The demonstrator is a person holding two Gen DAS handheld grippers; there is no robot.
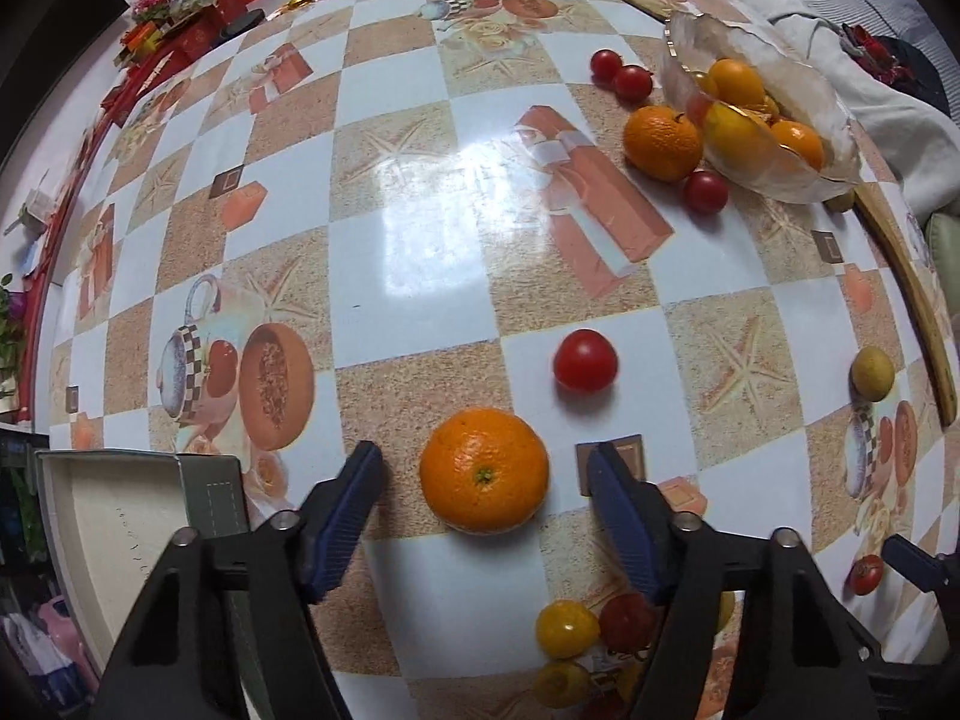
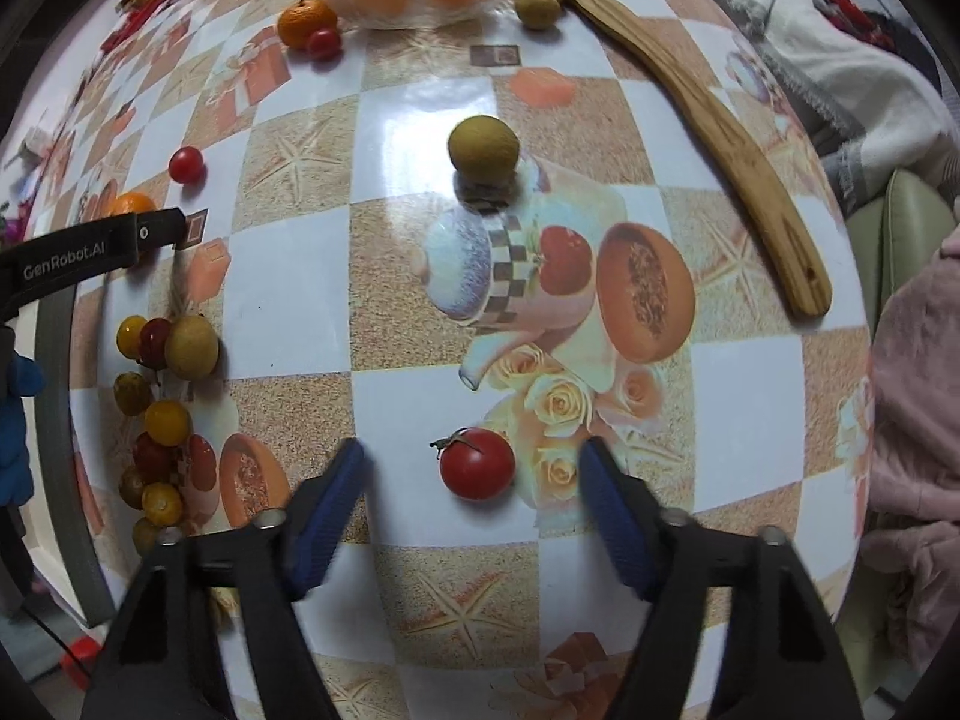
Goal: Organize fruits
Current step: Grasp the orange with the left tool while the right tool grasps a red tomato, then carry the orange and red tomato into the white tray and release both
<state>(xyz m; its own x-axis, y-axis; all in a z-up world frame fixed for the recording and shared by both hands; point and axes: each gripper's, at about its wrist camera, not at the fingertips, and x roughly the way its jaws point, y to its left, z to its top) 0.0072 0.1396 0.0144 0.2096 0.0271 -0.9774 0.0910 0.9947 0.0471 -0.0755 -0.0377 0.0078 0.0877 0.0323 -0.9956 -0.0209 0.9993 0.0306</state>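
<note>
Both hands are reaching down at once. The left gripper is straddling an orange on the bench, jaws spread, not touching it. The right gripper is bracketing a red tomato, also apart. Next, each needs closing gently, then probably carrying to the glass bowl, already holding some fruit.

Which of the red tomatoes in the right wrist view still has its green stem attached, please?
The red tomato lying between the right gripper fingers; the other red ones show no stem.
</note>
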